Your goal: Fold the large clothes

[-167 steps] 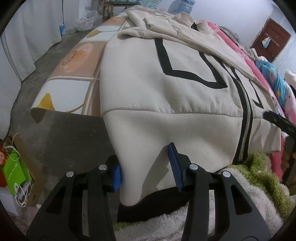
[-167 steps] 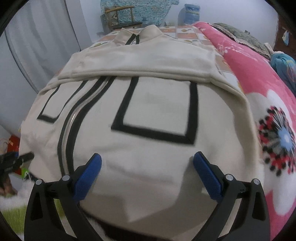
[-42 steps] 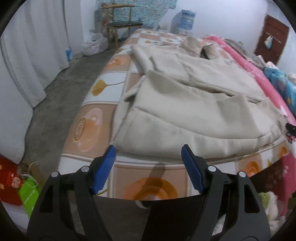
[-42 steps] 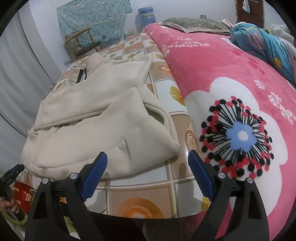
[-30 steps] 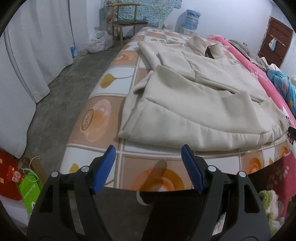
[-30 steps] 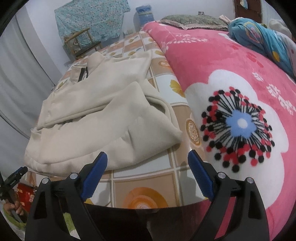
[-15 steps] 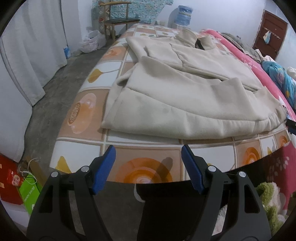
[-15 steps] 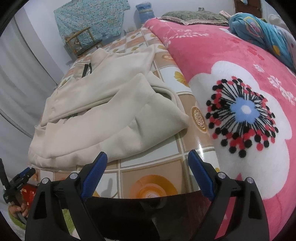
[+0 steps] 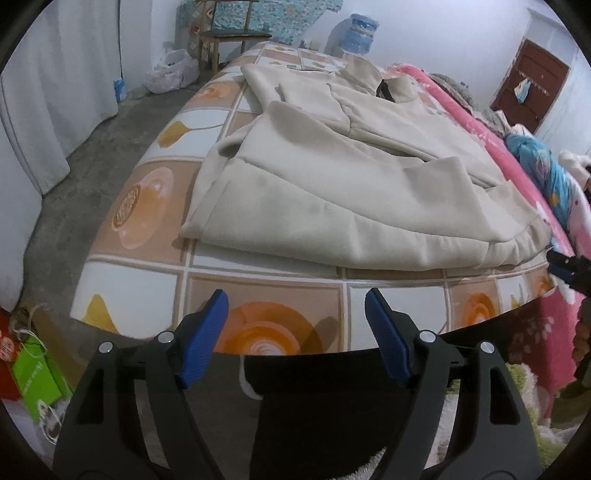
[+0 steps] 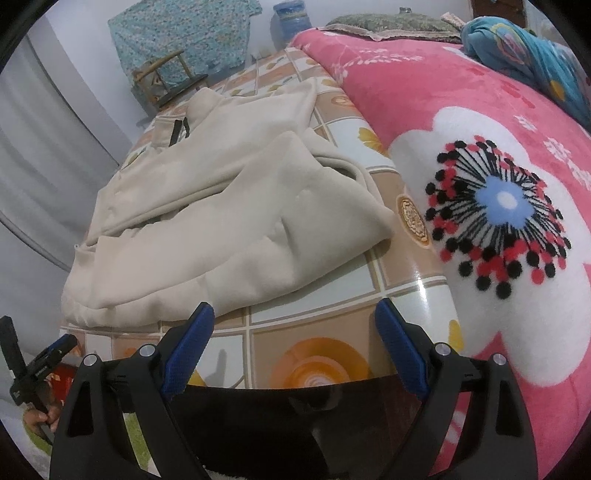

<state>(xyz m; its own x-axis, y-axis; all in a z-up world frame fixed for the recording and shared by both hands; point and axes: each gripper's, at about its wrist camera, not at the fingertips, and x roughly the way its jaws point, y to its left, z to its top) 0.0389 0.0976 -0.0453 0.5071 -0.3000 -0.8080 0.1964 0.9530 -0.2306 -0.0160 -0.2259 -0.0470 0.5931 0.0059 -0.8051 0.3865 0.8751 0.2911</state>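
A cream jacket (image 9: pixel 351 184) lies folded over itself on the bed's tile-patterned sheet (image 9: pixel 140 192), collar at the far end. My left gripper (image 9: pixel 295 299) hovers at the bed's near edge, short of the jacket's fold, jaws opening with nothing between them. In the right wrist view the jacket (image 10: pixel 221 206) spreads left of centre. My right gripper (image 10: pixel 295 306) stands open and empty over the sheet (image 10: pixel 325 321), just below the jacket's near corner. The left gripper (image 10: pixel 44 358) shows at the lower left, held by a hand (image 10: pixel 37 417).
A pink flowered blanket (image 10: pixel 498 166) covers the bed's right side, with a blue bundle (image 10: pixel 535 48) on it. A wooden chair (image 9: pixel 229 37) and water jug (image 9: pixel 356 33) stand beyond the bed. White curtains (image 9: pixel 55 74) hang left. A green bag (image 9: pixel 37 373) lies on the floor.
The jacket's hem, earlier between both grippers, now lies folded up on the bed and released. Both grippers have drawn back to the bed's edge and stay nearly still.
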